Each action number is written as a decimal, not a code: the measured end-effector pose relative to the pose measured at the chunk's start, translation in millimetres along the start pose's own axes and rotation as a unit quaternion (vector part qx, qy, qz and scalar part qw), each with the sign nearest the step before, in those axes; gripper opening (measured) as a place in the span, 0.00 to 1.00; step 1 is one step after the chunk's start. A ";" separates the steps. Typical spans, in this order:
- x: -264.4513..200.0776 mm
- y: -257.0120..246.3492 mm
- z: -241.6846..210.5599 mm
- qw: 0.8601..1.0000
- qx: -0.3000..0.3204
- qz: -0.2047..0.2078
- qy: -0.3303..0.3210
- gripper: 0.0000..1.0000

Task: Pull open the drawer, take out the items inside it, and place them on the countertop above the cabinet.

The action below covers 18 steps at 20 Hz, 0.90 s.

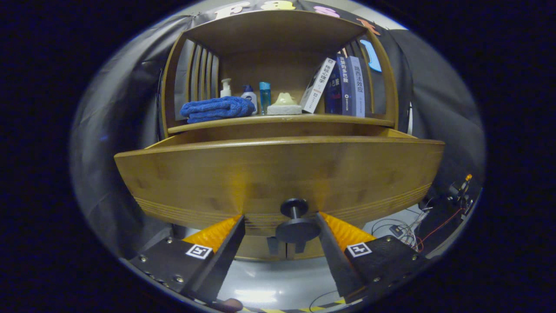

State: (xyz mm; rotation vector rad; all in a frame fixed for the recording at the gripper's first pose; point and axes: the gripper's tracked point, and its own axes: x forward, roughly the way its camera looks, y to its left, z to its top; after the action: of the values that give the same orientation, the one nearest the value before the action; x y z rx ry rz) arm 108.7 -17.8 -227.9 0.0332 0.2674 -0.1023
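The wooden drawer (pixel 278 174) stands pulled out toward me, and its wide front panel hides whatever lies inside. Its dark round knob (pixel 298 228) sits between my fingers, close to the right finger and apart from the left one. My gripper (pixel 280 216) is open, its tips nearly at the drawer front. Above the drawer runs the cabinet's countertop (pixel 369 120), under a wooden hutch.
On the countertop lie a folded blue towel (pixel 217 108), a white pump bottle (pixel 225 88), two small bottles (pixel 257 97), a pale box (pixel 284 106) and several books (pixel 343 84). Cables and a device (pixel 434 217) lie on the floor at the right.
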 end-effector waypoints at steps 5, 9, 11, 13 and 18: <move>35.6 6.0 17.8 1.000 -0.005 -0.007 -0.022 0.97; 61.6 8.1 25.4 1.000 0.001 -0.008 -0.029 0.97; 73.2 9.5 28.2 0.999 0.003 -0.008 -0.033 0.97; 82.3 12.7 30.3 0.999 0.003 -0.008 -0.034 0.97; 101.7 14.6 36.9 0.999 0.003 -0.008 -0.034 0.97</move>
State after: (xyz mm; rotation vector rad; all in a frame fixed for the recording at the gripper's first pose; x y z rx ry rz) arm 217.5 -14.8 -219.0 0.0343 0.1986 -0.1192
